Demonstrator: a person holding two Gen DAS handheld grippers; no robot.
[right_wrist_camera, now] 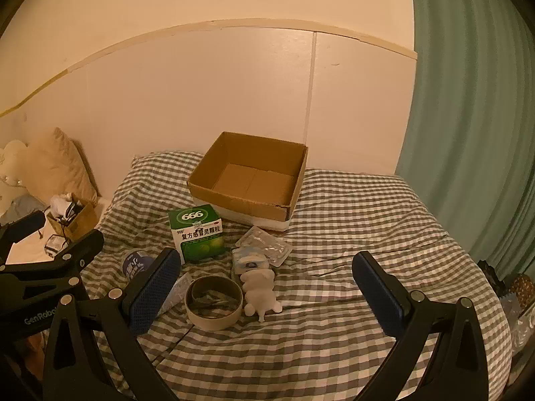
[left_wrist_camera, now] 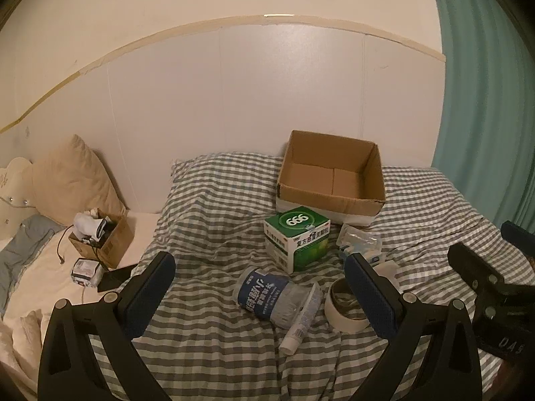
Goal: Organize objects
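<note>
Both grippers, left gripper (left_wrist_camera: 259,287) and right gripper (right_wrist_camera: 267,284), jaws spread, holding nothing. Risk: crumpled bottle (left_wrist_camera: 274,297), at 12 o'clock of the left, may slip on soft bedding.

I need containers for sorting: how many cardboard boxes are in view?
2. A large empty cardboard box sits on the checked blanket by the wall; a smaller cardboard box, already full of clutter, stands left beside the beige pillow.

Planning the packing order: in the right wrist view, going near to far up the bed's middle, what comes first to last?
Tape roll → white figurine → green medicine box → open cardboard box.
</note>
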